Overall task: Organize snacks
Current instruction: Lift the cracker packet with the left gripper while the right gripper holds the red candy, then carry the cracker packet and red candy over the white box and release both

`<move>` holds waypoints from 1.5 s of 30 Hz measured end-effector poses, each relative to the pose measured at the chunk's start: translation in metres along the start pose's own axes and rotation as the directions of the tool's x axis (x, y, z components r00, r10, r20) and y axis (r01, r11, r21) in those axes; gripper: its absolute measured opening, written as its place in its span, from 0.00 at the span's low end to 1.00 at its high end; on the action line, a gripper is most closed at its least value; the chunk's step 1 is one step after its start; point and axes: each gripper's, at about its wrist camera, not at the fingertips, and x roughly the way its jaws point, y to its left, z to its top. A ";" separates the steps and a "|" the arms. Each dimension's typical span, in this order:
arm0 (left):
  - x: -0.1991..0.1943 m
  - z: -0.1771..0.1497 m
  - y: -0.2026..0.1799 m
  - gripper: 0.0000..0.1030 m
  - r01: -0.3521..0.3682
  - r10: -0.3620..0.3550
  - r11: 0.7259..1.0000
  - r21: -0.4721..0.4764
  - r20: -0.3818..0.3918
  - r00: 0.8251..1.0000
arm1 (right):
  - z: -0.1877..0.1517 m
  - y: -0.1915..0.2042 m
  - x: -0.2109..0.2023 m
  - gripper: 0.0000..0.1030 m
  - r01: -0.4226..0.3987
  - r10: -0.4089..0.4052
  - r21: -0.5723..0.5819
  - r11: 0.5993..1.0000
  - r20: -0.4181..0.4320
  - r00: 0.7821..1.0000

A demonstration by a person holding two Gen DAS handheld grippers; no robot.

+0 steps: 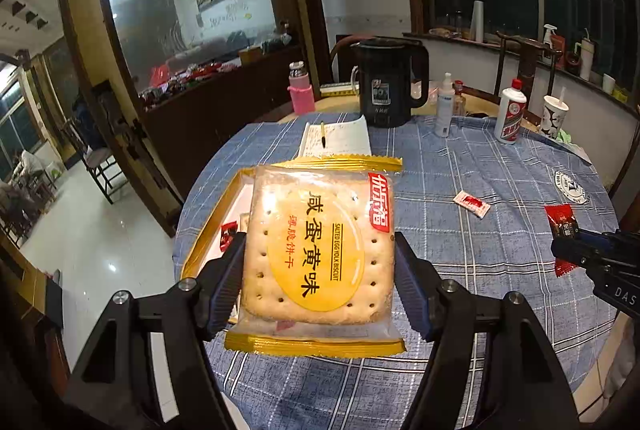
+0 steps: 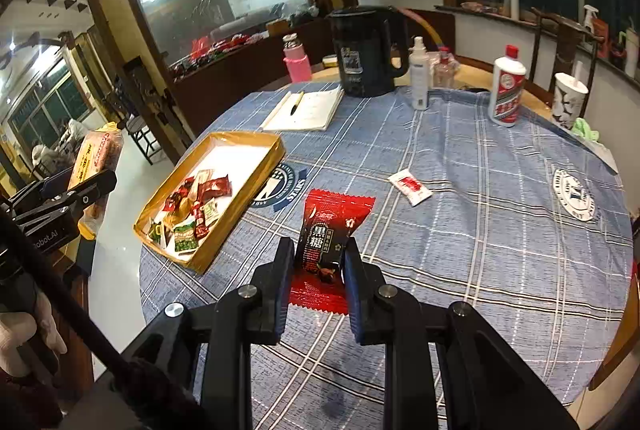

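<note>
My left gripper (image 1: pixel 320 262) is shut on a salted egg yolk biscuit pack (image 1: pixel 320 250), clear with gold ends, held in the air above the gold-rimmed tray (image 1: pixel 208 230). In the right wrist view the same pack (image 2: pixel 96 158) shows at far left, left of the tray (image 2: pixel 240 190), which holds several small wrapped snacks (image 2: pixel 192 214). My right gripper (image 2: pixel 320 254) is shut on a red and black brown-sugar candy packet (image 2: pixel 324 234), held above the blue plaid tablecloth; it also shows in the left wrist view (image 1: pixel 562 222). A small white and red sachet (image 2: pixel 410 186) lies on the cloth.
At the back of the round table stand a black kettle (image 2: pixel 364 50), a pink bottle (image 2: pixel 297 60), an open notebook with a pen (image 2: pixel 308 108), a white spray bottle (image 2: pixel 419 78), a white liquor bottle (image 2: pixel 506 86) and a paper cup (image 2: pixel 568 100). The table edge drops off left of the tray.
</note>
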 end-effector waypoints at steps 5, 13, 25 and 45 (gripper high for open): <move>0.015 0.003 0.025 0.68 0.010 -0.010 0.999 -0.034 -0.013 1.000 | 0.010 0.021 0.012 0.22 -0.008 0.008 -0.025 1.000 -0.006 1.000; 0.066 0.005 0.085 0.68 0.026 -0.035 0.993 -0.115 -0.076 0.996 | 0.032 0.075 0.053 0.22 -0.029 0.024 -0.095 0.995 -0.060 0.998; 0.179 -0.013 0.147 0.68 0.096 -0.139 0.978 -0.186 -0.231 0.963 | 0.057 0.150 0.173 0.22 -0.145 0.125 -0.079 0.986 -0.214 0.969; 0.311 0.013 0.173 0.68 0.161 -0.227 0.963 -0.218 -0.320 0.920 | 0.060 0.187 0.296 0.22 -0.093 0.076 -0.027 0.995 -0.384 0.920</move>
